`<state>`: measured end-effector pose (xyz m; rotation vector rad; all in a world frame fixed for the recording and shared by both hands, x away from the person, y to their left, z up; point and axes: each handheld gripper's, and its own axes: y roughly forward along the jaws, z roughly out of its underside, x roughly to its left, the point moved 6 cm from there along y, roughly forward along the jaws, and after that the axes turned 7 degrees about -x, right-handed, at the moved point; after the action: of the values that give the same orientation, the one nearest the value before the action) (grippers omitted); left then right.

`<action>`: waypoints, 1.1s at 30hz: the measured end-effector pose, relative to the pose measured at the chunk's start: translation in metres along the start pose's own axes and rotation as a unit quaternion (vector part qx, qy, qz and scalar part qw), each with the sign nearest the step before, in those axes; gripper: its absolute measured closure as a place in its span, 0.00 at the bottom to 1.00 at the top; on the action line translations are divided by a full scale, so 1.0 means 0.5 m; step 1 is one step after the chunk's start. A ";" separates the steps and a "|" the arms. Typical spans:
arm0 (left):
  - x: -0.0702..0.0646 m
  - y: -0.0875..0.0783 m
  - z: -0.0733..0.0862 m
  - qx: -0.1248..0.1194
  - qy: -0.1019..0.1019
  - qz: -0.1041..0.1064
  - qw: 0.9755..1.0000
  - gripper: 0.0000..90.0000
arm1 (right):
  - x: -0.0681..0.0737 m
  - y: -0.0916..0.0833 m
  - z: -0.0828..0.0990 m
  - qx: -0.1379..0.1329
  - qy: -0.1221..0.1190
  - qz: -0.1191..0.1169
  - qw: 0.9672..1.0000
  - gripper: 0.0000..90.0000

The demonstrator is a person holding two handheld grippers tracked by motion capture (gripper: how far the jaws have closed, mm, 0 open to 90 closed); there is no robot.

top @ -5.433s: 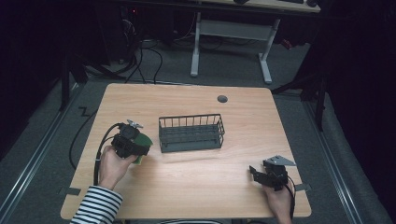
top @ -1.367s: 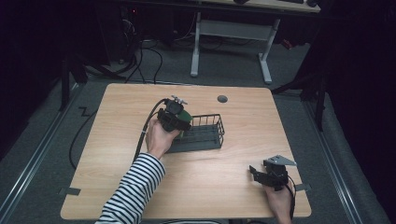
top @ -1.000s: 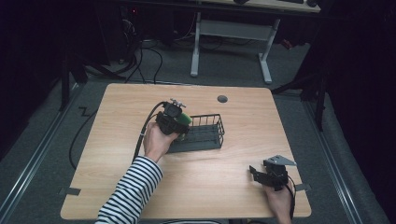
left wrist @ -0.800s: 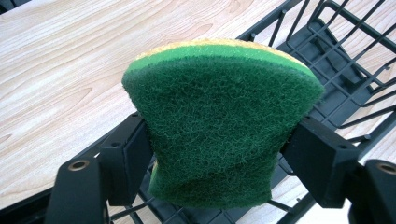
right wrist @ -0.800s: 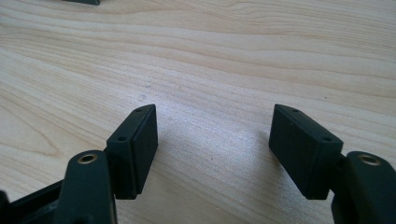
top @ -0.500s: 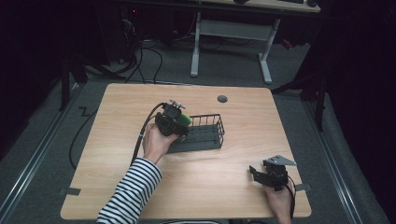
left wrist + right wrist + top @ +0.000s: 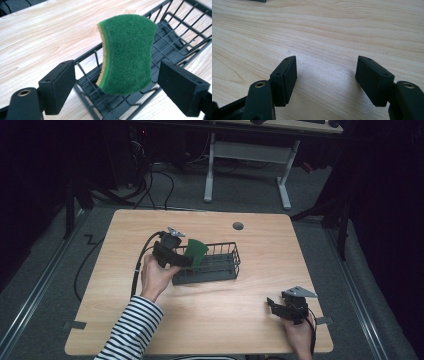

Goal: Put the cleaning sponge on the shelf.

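A green scouring sponge (image 7: 195,252) with a yellow underside stands on edge at the left end of the dark wire basket (image 7: 227,246). In the left gripper view the sponge (image 7: 127,55) is between the jaws of my left gripper (image 7: 117,69) with a gap on each side, over the basket (image 7: 175,37). Those jaws have just been opening and neither pad touches the sponge. From the high view, my left gripper (image 7: 181,262) is at the basket's left end. My right gripper (image 7: 273,304) rests open near the table's front right, and its own view (image 7: 325,62) has bare wood between the jaws.
The wooden table (image 7: 125,285) has a round cable grommet (image 7: 238,225) near its far edge. A cable (image 7: 137,265) trails from the left gripper over the table's left side. A desk frame (image 7: 245,155) stands on the floor beyond.
The left gripper's jaws have spread and let go of the sponge, which now stands free in the basket's left end. The left hand has drawn back to the left. The right hand has stayed put.
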<state>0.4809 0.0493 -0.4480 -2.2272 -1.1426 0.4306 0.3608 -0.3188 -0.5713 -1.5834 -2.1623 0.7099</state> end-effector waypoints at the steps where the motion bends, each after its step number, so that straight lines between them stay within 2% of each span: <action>1: 0.005 -0.006 0.003 -0.003 -0.003 0.001 1.000 0.17 | 0.000 0.000 0.000 0.001 0.000 0.000 1.000 0.37; 3: 0.015 -0.017 0.009 -0.009 -0.003 0.001 1.000 0.17 | 0.000 0.000 0.000 0.000 0.001 0.000 1.000 0.37; 6: 0.033 -0.036 0.026 -0.019 -0.027 0.011 0.999 0.21 | 0.000 0.000 0.000 0.001 0.000 0.001 1.000 0.37; 10: 0.057 -0.056 0.048 -0.031 -0.047 0.016 0.998 0.22 | -0.001 0.000 0.000 0.000 0.001 0.001 1.000 0.37; 14: 0.073 -0.075 0.072 -0.038 -0.055 0.012 0.998 0.22 | 0.000 0.000 0.000 0.001 0.001 0.001 1.000 0.37; 21: 0.092 -0.095 0.123 -0.041 -0.068 0.013 0.997 0.22 | -0.001 0.000 0.000 -0.001 0.001 0.001 1.000 0.38; 26: 0.101 -0.107 0.156 -0.047 -0.086 0.018 0.995 0.22 | -0.001 0.001 0.000 0.000 0.001 0.003 1.000 0.37; 33: 0.118 -0.116 0.216 -0.055 -0.114 0.009 0.992 0.22 | 0.000 0.001 0.000 0.001 0.000 0.005 1.000 0.38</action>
<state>0.4219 0.1624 -0.4954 -2.3313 -1.2907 0.6580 0.3612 -0.3187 -0.5714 -1.5935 -2.1553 0.7139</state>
